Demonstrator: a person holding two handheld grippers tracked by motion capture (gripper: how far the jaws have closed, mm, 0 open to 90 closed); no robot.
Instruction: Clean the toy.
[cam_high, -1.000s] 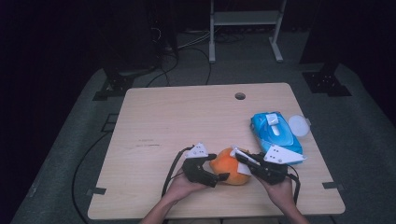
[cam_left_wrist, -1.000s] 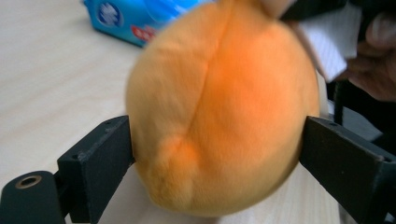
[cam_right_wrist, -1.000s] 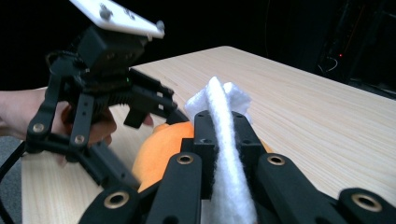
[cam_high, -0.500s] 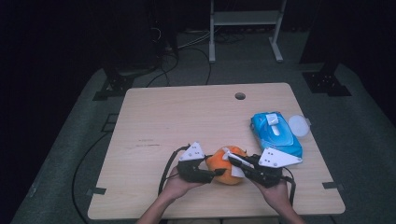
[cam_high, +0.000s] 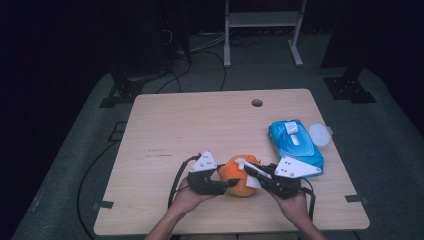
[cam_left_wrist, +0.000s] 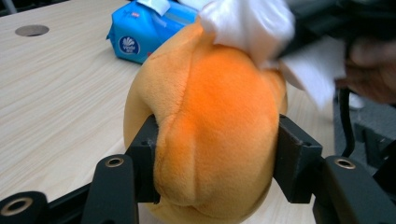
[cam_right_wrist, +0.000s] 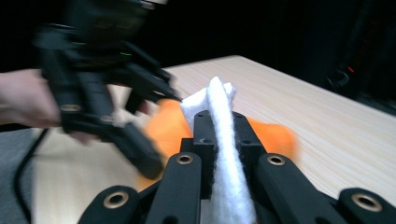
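Both grippers are now closer together: left gripper (cam_high: 231, 183) clamps the orange plush (cam_left_wrist: 210, 130), right gripper (cam_right_wrist: 219, 116) presses its pinched white wipe (cam_right_wrist: 223, 154) onto it, so wiping is underway.

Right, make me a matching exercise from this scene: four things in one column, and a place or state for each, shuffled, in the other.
Things:
1. orange plush toy
2. white wipe
3. blue wipes pack
4. round white lid

Places or states:
A. pinched in the right gripper
B. at the table's right edge, beside the pack
C. squeezed in the left gripper
D. lying on the table, untouched

Pairs: 1-C, 2-A, 3-D, 4-B
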